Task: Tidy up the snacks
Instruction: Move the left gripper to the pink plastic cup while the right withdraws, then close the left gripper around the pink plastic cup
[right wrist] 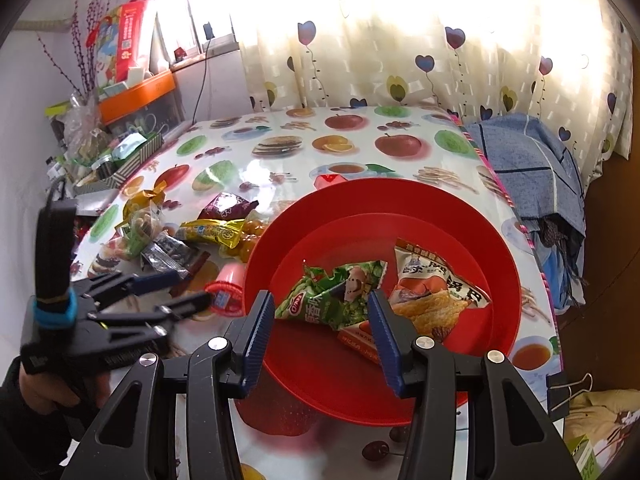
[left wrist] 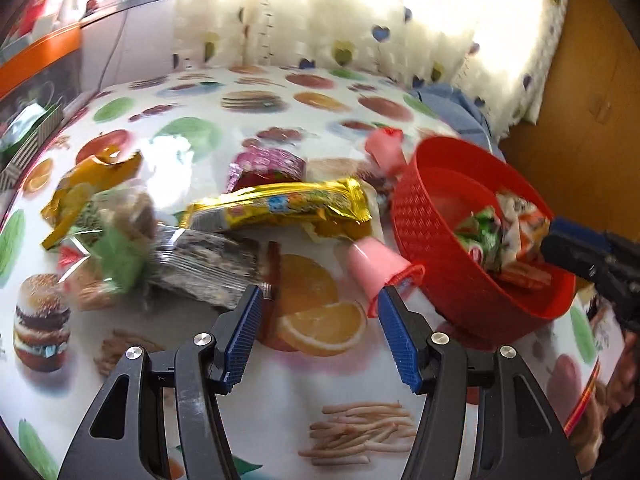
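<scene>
Left tool (left wrist: 320,304) open, pink cup (left wrist: 376,268) just beyond, right tool (right wrist: 322,308) open above red basket (right wrist: 500,280)

This is a lived-in room of a home, not a shop or lab. A table (right wrist: 400,168) wears a glossy oilcloth printed with fruit, burgers and fries, and behind it hangs a cream curtain (right wrist: 420,40) with heart-shaped balloons, lit from a window. A blue blanket (right wrist: 528,168) lies at the table's far edge, and the left side is cluttered with a red box (right wrist: 120,44), an orange-lidded bin (right wrist: 140,98) and dried twigs (right wrist: 86,40).
</scene>
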A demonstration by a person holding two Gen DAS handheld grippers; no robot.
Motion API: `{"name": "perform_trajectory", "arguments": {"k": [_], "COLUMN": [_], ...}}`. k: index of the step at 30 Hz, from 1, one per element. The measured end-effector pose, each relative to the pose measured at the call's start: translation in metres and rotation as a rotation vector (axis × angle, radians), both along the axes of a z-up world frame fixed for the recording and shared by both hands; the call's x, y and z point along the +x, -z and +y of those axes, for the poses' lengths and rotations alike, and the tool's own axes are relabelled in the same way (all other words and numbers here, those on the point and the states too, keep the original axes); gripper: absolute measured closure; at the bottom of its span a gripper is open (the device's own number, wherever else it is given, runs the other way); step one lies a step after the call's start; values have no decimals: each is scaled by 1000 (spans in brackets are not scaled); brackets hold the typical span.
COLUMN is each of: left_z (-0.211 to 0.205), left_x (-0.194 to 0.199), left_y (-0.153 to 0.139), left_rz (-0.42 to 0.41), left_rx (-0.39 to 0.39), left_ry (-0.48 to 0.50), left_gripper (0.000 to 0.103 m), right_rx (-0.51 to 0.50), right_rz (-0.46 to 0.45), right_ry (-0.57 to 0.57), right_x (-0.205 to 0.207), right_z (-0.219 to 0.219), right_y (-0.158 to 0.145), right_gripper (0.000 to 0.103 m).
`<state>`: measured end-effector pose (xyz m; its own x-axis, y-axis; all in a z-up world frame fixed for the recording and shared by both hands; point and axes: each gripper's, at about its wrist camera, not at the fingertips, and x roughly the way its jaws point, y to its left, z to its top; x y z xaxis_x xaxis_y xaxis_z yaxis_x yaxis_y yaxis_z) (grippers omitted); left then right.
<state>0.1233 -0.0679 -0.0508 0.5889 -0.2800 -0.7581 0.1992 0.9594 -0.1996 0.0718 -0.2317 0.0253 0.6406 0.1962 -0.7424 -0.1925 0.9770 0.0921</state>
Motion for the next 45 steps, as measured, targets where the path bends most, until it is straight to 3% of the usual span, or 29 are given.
{"name": "perform_trajectory", "arguments": {"k": [6,12,21,27,30,38,42,43,44,45], "left_z": [-18,-37,-18,5,6,-2,-6,-6,-6,-6], "left_x": [10,20,23,8,9,29,28,28,27,27], "left_y": [5,14,13,4,0,17,17,17,17,17], "left_rz": [40,48,54,11,-15,64,44,40,36,35], "left_rx": [-55,-59,-47,-31,-51,-105,-116,-118,-113,-100], "left_ry": [72,68,-44,-107,-64,45,70,69,66,61], "left_gripper": [43,43,43,43,43,43,43,45,57,60], "right_rx": [6,1,2,7,10,9,8,7,7,8], "right_rz": [9,16,17,15,16,16,19,18,19,18], "right_ry": [-15,-19,-23,-30,-33,-46,-45,-45,-46,-46], "right_x": [6,7,7,7,8,8,8,8,8,8], "right_z": [4,5,7,9,10,15,15,15,15,15], "right_y": [3,3,5,5,5,5,6,6,6,6], "right_gripper": [56,56,56,56,56,56,56,56,56,56]}}
